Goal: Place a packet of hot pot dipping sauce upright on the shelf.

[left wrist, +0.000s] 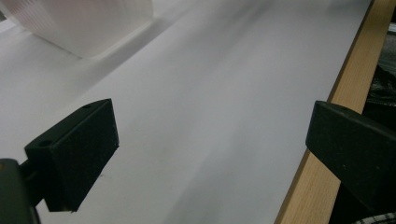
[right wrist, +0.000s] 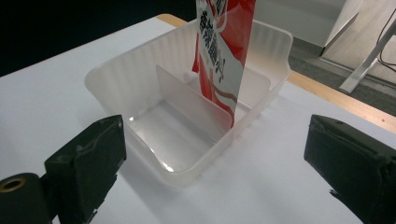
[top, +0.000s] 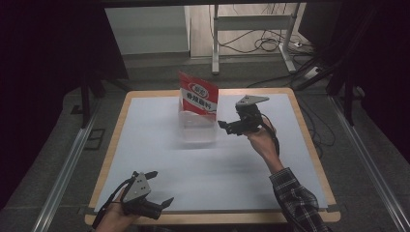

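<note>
White-surfaced tabletop [top: 159,159], wood-edged, was recorded first. Translucent plastic bin [right wrist: 140,88], divided by one partition, was set toward the far middle; a red packet [right wrist: 224,46] was stood upright in its far compartment. Right tool [top: 231,126], jaws wide and empty, was held just beside the bin, aimed at it. Left tool [top: 162,191], likewise wide, was held low at the near edge. Step judged: approach; a closing reach on the packet would be called for.

The tabletop [top: 309,159] has a light wooden edge, and a white sheet [top: 203,164] covers almost all of its surface. On the sheet, near the far side, stands a clear plastic bin [top: 198,130] with a divider inside. A red packet [top: 199,99] stands upright in it.
</note>
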